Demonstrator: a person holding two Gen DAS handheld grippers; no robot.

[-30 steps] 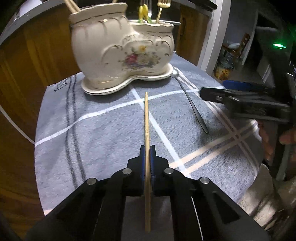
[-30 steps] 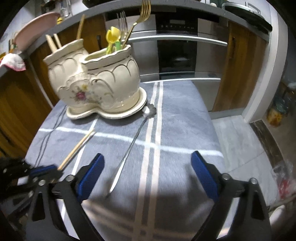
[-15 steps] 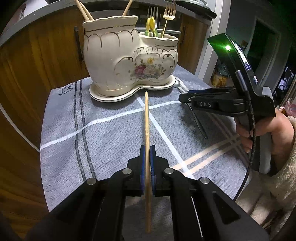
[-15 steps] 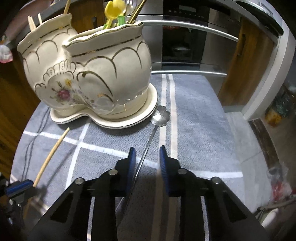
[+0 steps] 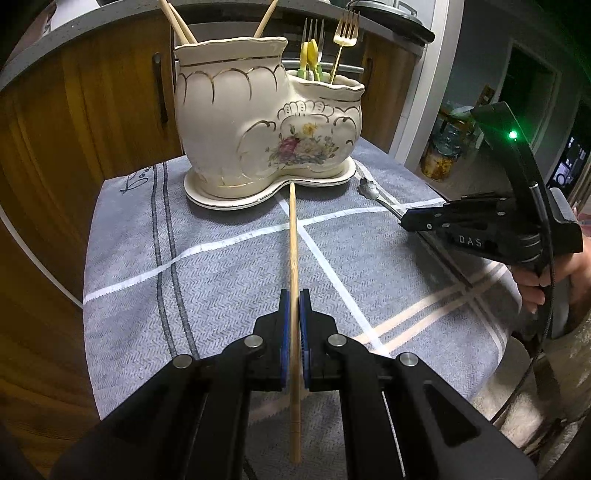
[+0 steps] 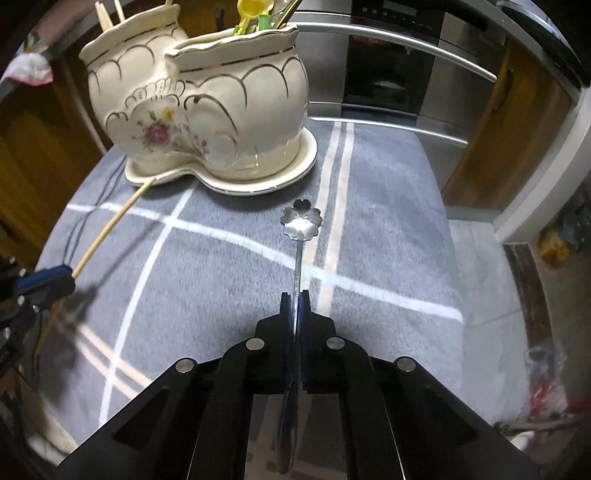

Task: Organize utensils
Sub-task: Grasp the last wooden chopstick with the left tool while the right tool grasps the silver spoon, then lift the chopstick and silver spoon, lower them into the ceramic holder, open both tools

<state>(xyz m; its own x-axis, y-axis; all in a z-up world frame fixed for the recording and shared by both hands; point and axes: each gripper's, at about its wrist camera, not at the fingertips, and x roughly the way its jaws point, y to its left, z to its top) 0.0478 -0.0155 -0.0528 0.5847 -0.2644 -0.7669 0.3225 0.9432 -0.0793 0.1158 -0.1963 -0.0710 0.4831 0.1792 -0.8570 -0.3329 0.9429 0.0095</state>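
Observation:
My left gripper (image 5: pixel 294 295) is shut on a wooden chopstick (image 5: pixel 293 240) whose tip points at the base of the cream two-compartment ceramic holder (image 5: pixel 258 122). The holder's tall compartment holds chopsticks (image 5: pixel 177 22); the low one holds forks (image 5: pixel 345 33) and a yellow utensil. My right gripper (image 6: pixel 294 297) is shut on the handle of a silver spoon with a flower-shaped bowl (image 6: pixel 301 221), in front of the holder (image 6: pixel 207 107). In the left wrist view the right gripper (image 5: pixel 410 221) is at right, with the spoon's bowl (image 5: pixel 367 184) beyond it. In the right wrist view the left gripper (image 6: pixel 55 278) and chopstick (image 6: pixel 110 229) show at left.
A grey cloth with white and dark stripes (image 5: pixel 221 258) covers the table. Wooden cabinets (image 5: pixel 92 110) stand behind the holder, and an oven front (image 6: pixel 388 74) stands beyond the table. The floor drops off to the right (image 6: pixel 491 258).
My right gripper has closed from wide open onto the spoon's handle. My left gripper keeps the chopstick and has moved closer to the holder.

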